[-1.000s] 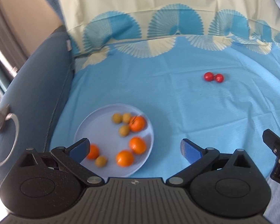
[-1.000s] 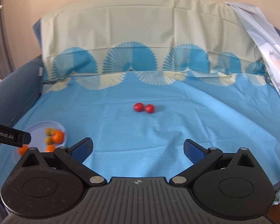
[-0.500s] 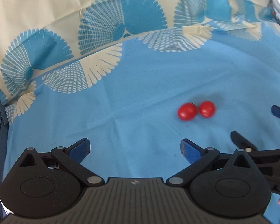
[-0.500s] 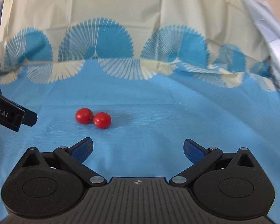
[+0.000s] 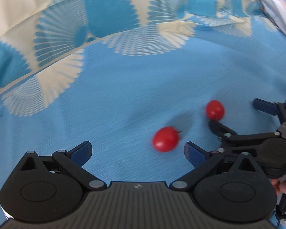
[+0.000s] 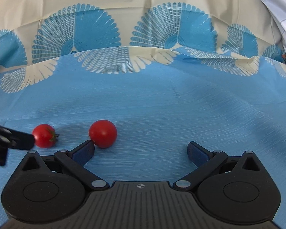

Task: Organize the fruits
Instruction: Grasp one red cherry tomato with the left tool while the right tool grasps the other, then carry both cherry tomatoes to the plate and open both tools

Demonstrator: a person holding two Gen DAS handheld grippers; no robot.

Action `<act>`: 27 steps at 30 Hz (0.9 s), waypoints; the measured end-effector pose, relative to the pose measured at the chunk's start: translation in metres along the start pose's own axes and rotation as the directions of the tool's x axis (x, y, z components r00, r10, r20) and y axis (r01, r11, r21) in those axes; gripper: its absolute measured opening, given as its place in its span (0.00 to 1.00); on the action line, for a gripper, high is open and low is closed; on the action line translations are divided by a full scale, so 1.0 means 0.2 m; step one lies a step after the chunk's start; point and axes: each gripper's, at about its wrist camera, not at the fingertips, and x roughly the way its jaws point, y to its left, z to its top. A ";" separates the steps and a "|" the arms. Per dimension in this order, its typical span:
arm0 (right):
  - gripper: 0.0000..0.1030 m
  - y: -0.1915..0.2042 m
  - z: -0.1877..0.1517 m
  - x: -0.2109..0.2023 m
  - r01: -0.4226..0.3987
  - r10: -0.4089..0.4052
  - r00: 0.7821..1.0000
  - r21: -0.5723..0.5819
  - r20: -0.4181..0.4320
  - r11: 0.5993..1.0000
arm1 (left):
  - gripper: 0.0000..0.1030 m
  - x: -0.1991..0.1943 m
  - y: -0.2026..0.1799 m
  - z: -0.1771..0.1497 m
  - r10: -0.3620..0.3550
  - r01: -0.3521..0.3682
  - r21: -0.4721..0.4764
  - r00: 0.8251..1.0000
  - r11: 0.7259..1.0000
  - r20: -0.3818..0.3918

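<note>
Two red cherry tomatoes lie a little apart on the blue cloth (image 6: 162,114). The stemmed tomato (image 5: 165,139) sits between the fingers of my open left gripper (image 5: 138,151), nearer its right finger. In the right wrist view this stemmed tomato (image 6: 44,135) is partly behind a left gripper finger (image 6: 19,141). The round tomato (image 6: 103,133) rests just beyond the left finger of my open right gripper (image 6: 141,151), at its tip. The left wrist view shows that round tomato (image 5: 215,110) beside the right gripper (image 5: 240,114).
The cloth rises behind into a cream backrest with blue fan patterns (image 6: 143,9). A pale printed fabric (image 6: 276,9) hangs at the far right. A hand (image 5: 284,187) holds the right gripper at the lower right of the left wrist view.
Both grippers have moved in low and close to the tomatoes. The two tomatoes touched before and are now apart. The plate of fruit has left the left wrist view.
</note>
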 end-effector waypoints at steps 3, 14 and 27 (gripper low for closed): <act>0.99 -0.02 0.00 0.01 0.021 -0.021 1.000 0.000 0.002 1.000 | 1.00 0.03 0.00 0.03 -0.046 0.046 -0.012 0.999 0.999 0.021; 0.99 -0.04 0.03 0.04 0.047 -0.047 0.999 -0.012 0.008 0.999 | 0.72 0.13 0.07 0.05 -0.096 0.096 -0.013 0.995 0.995 0.003; 0.28 -0.01 0.04 -0.03 0.023 -0.021 0.998 -0.027 0.062 0.999 | 0.29 -0.06 0.08 0.03 0.005 -0.005 -0.104 1.000 0.995 0.000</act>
